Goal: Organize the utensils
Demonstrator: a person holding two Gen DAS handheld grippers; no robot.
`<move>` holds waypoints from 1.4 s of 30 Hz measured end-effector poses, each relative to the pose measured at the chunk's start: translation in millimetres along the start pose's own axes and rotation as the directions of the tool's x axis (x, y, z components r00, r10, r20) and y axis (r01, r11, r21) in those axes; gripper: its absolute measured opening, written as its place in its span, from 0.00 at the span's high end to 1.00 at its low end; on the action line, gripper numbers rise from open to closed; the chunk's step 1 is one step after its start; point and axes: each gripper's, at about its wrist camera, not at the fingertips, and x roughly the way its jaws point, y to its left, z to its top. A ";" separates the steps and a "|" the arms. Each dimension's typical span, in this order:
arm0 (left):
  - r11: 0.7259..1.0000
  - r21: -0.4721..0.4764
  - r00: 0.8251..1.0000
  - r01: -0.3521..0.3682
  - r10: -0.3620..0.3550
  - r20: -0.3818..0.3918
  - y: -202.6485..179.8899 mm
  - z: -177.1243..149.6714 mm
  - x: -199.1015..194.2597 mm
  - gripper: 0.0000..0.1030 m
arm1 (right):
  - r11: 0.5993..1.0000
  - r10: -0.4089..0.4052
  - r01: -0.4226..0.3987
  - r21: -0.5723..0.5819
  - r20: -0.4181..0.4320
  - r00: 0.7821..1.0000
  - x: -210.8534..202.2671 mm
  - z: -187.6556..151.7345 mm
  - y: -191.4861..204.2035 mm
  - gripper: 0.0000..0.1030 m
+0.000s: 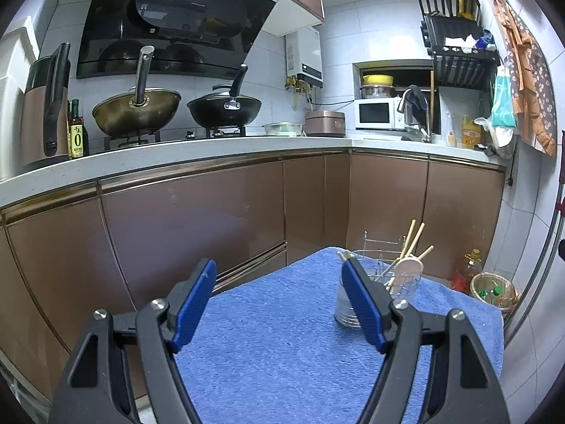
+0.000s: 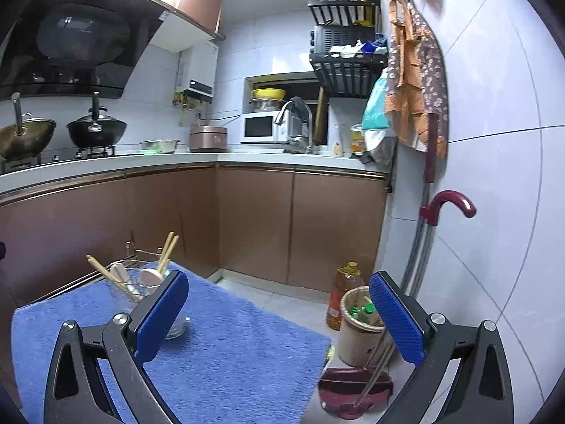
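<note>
Both claws, left claw point(image 1: 279, 277) and right claw point(image 2: 279, 295), are hanging wide apart and empty, while chopsticks point(image 1: 411, 243) are sitting in the glass holder point(image 1: 344, 304).

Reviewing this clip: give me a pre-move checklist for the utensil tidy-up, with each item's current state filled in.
1. Left hand-held gripper open and holding nothing: ok.
2. Right hand-held gripper open and holding nothing: ok.
3. Glass holder upright on the blue towel: ok.
4. Chopsticks and pale spoon standing inside the holder: ok.
5. No loose utensils left on the visible towel: ok, though the gripper fingers hide part of it.
6. Wire rack contents behind the holder: cannot tell.
</note>
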 end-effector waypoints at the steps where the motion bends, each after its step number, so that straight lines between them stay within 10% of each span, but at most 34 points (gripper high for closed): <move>1: 1.000 -0.001 1.000 -0.003 0.003 0.001 1.5 -0.1 -1.1 0.30 | 1.000 0.018 -0.018 -0.002 -0.003 1.000 0.4 0.5 2.7 0.00; 42: 1.000 -0.020 1.000 0.001 0.000 0.015 32.8 -8.9 -18.7 0.30 | 0.993 0.051 -0.050 -0.106 0.006 0.999 -21.4 5.9 56.2 0.00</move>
